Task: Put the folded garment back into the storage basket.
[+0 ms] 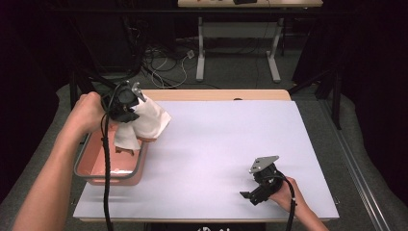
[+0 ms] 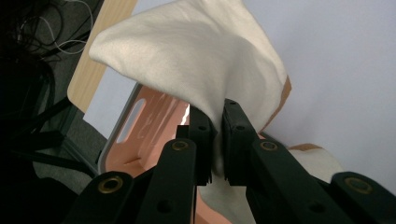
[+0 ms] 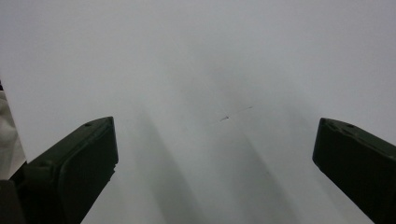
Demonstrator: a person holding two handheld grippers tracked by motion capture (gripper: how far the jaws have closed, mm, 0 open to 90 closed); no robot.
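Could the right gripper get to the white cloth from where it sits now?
Probably yes: the right gripper rests open at the table's near right, and bare white tabletop lies between it and the white cloth, which the left gripper holds above the pink bin.

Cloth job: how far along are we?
Done: the left gripper is shut on the white cloth and holds it up over the pink tub. In hand: the cloth hangs from the jaws, its lower end at the tub's far rim. Left: laying it on the white table, probably; the right gripper rests open near the front edge, holding nothing.
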